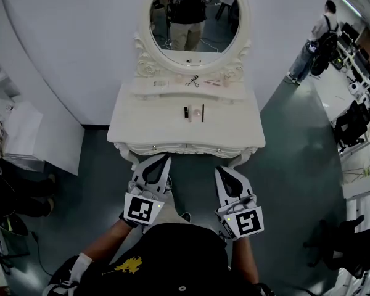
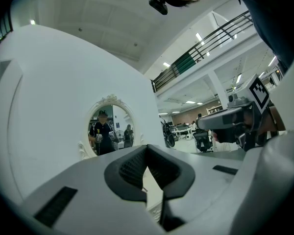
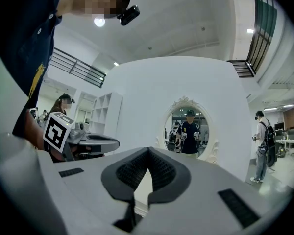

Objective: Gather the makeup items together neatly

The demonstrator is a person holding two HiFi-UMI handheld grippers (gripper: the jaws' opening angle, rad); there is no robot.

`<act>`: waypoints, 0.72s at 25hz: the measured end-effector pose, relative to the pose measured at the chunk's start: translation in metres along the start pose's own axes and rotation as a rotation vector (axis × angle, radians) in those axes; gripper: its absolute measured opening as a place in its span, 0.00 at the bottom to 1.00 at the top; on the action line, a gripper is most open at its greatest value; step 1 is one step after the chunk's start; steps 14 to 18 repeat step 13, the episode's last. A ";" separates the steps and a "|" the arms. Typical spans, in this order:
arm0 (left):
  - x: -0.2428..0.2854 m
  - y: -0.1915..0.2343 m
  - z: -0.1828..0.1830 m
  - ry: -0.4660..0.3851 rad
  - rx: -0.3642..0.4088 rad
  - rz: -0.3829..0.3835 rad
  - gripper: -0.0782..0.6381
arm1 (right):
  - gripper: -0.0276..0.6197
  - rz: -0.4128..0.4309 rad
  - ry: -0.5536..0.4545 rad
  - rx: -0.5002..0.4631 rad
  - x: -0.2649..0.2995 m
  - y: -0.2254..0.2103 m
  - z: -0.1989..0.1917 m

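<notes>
As we stood facing the curved white wall (image 1: 61,48), the pale dressing table (image 1: 142,131) sat against it on the grey-green floor (image 1: 296,165); above it rose the oval mirror (image 1: 194,17) in a carved white frame, and in the glass a person in a dark top showed, holding both grippers; far to the right a person with a backpack (image 1: 320,39) stood turned away.

We held the left gripper (image 1: 166,158) and the right gripper (image 1: 218,169) side by side before the table's near edge, short of the surface, both pointing level toward the mirror; the jaws of each were clenched tip to tip with nothing between them.

The makeup items lay well apart from our grippers, in two groups; on the raised shelf under the mirror lay a dark scissor-like tool (image 1: 192,81), with a pale item on its left (image 1: 160,83) and a pinkish flat item on its right (image 1: 213,82), both too small to name; at the middle of the surface a short dark tube (image 1: 186,111), a pale pink item (image 1: 197,113) and a thin dark stick (image 1: 203,113) lay just beside one another in a row.
</notes>
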State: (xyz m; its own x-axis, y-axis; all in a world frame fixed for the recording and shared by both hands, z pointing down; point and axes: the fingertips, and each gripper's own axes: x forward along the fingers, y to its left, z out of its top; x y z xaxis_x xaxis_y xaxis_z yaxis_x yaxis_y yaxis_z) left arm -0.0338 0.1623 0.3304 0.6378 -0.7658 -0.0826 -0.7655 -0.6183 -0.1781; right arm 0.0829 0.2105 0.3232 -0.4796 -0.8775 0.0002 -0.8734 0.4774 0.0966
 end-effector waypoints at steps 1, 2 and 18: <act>0.001 0.000 0.000 0.000 -0.009 0.002 0.12 | 0.06 -0.001 0.001 -0.002 0.000 -0.001 0.000; 0.001 0.001 -0.001 -0.001 -0.020 0.007 0.12 | 0.06 -0.002 0.000 -0.003 0.001 -0.001 0.000; 0.012 0.000 -0.020 0.021 -0.031 0.011 0.12 | 0.06 -0.006 -0.075 0.021 -0.001 -0.013 -0.007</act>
